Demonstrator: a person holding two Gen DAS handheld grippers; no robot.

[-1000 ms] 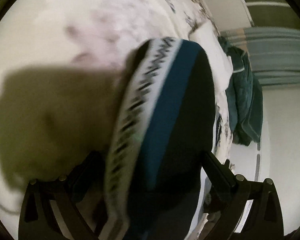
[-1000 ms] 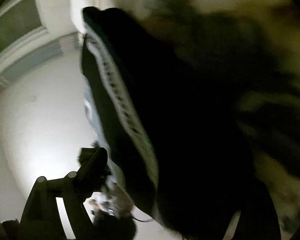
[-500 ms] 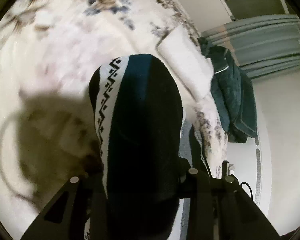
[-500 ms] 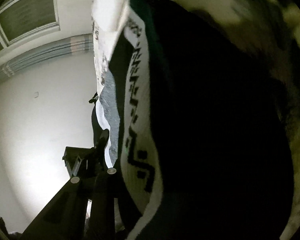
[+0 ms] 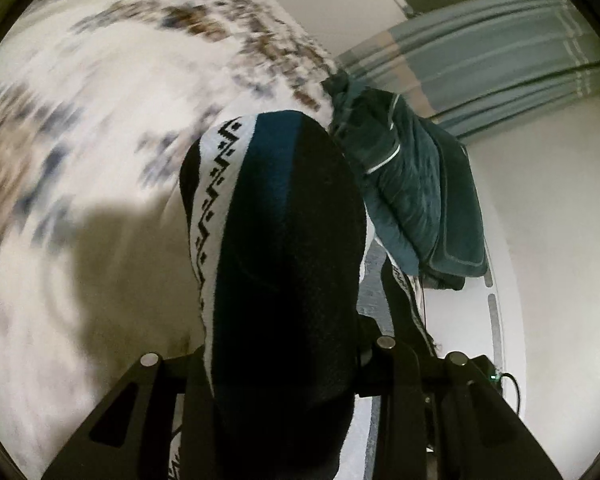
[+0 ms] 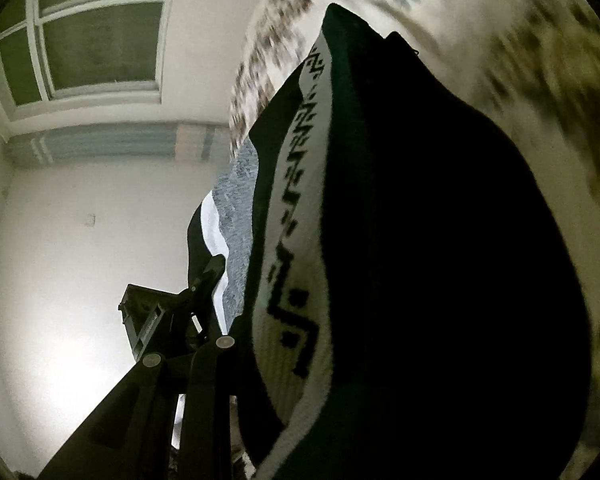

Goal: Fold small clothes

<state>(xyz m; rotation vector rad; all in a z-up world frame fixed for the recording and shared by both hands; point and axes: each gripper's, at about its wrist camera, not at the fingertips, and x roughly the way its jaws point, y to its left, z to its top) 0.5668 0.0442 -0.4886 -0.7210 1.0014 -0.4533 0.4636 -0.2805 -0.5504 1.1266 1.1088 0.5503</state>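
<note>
A bed covered in a white spread with blurred brown and blue floral print fills most of the room. At the bed's far edge lies a folded dark teal quilted blanket. Beyond the bed stands a plain white wall, lit by a bright patch low down. Above that wall runs a pale blue-grey band, and higher still a white-framed window with dark panes.

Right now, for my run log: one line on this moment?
phase: lifted | left gripper: holds black garment | right gripper: holds same garment | below: floral bedspread
</note>
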